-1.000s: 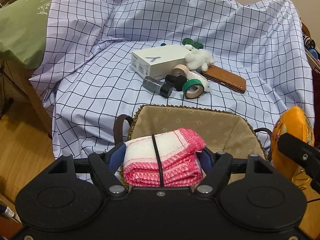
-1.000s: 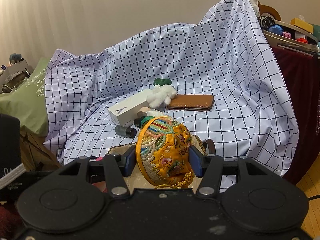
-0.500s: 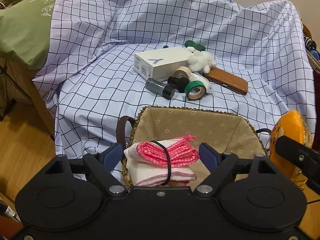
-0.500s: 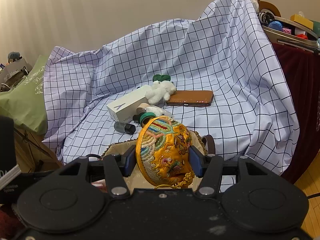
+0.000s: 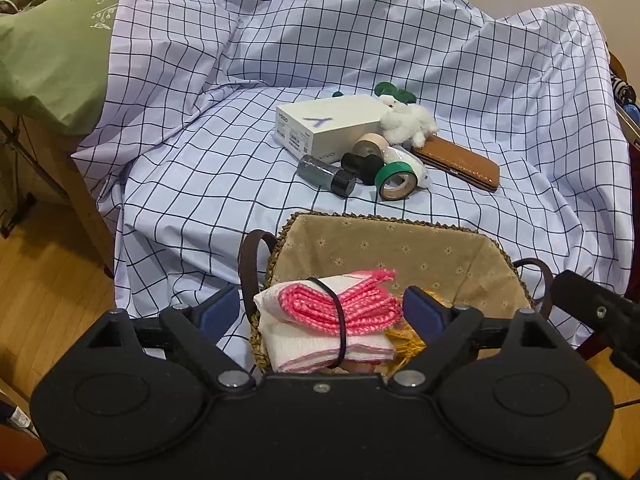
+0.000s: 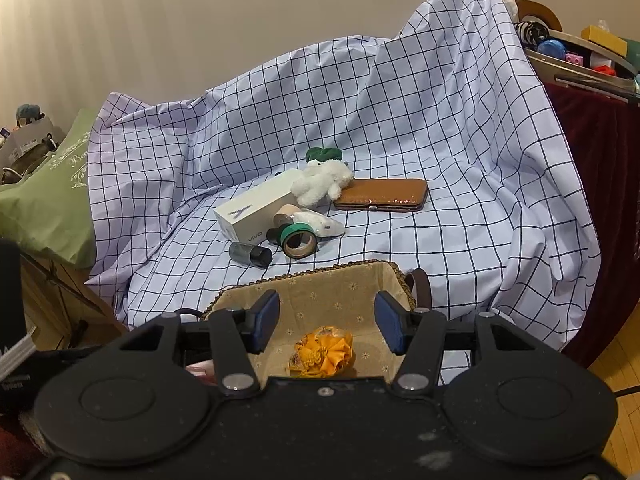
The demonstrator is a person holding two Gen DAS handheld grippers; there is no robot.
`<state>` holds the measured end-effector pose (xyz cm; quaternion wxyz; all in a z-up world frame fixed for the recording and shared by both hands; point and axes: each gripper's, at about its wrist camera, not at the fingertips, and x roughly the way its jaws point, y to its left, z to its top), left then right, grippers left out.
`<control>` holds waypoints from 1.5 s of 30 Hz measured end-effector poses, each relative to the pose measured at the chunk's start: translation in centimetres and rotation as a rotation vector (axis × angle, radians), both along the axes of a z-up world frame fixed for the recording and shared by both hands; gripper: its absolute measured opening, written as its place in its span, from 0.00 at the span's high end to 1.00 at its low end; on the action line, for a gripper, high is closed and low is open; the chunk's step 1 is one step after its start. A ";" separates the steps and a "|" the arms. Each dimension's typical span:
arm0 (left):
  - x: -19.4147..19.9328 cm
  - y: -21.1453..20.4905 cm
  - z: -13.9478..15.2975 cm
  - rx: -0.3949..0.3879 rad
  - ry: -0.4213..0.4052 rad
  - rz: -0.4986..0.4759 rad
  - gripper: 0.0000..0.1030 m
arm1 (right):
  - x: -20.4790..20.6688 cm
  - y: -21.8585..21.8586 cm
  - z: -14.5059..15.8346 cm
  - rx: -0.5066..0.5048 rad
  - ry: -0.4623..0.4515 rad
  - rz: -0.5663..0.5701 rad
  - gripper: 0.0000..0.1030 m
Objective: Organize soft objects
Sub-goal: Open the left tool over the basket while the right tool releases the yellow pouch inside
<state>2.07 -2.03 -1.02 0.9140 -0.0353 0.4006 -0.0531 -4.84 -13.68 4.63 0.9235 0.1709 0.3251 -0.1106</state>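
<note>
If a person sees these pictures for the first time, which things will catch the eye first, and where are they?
First comes the pink and white folded cloth, bound by a black band, lying on the near rim of the lined basket between the opening jaws of the left gripper, untouched by them. The orange embroidered pouch lies on the basket floor under the open right gripper. Behind, a white plush toy leans on a white box.

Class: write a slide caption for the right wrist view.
Open right gripper above lined basket; yellow embroidered pouch lies inside.

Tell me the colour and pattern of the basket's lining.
The basket's lining is tan with small pale flower prints, shown best in the left wrist view.
</note>
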 end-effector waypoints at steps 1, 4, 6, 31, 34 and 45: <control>0.0 0.0 0.0 0.000 0.000 0.000 0.17 | 0.0 0.0 0.0 -0.001 0.001 0.000 0.48; -0.1 0.0 0.1 -0.004 -0.001 -0.003 0.17 | 0.1 0.0 -0.1 0.001 0.007 -0.001 0.48; -0.2 0.0 0.2 -0.013 -0.012 -0.010 0.15 | 0.1 0.0 -0.1 0.001 0.007 -0.005 0.48; -0.1 -0.1 -0.1 0.011 0.004 0.004 0.12 | 0.1 -0.1 -0.3 -0.003 0.021 -0.008 0.48; -0.1 -0.1 -0.1 0.011 0.005 0.004 0.12 | 0.1 -0.1 -0.3 -0.004 0.023 -0.009 0.48; 0.0 -0.1 -0.2 0.017 0.012 0.007 0.12 | 0.5 -0.3 -0.6 0.004 0.045 -0.015 0.46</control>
